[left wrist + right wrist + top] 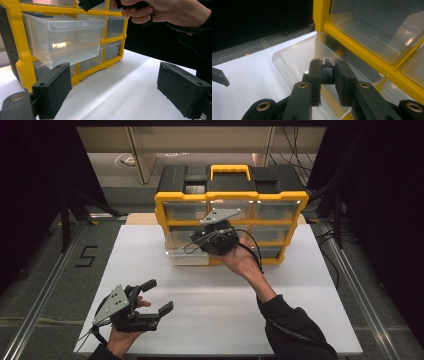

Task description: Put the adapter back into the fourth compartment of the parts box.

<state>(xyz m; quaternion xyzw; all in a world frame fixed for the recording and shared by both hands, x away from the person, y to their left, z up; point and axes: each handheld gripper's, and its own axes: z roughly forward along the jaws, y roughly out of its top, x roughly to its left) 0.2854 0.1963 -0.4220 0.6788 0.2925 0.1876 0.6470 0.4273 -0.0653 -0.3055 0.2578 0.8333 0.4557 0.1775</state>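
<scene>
We count one yellow drawer cabinet [230, 227], one pulled-out clear drawer [65, 37], two grippers and one small black block [327, 74].

The small black item [327, 72] is largely covered by the right gripper [328, 75] pads; its type cannot be determined. In the high view, the pulled-out drawer [187, 256] is partly concealed behind that gripper.

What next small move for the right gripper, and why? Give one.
Probably lower the right gripper a little into the pulled-out clear drawer before letting go. Its jaws are shut on a small black block held just above that drawer's open top, so the block looks ready to be dropped in. The left gripper waits open.
</scene>
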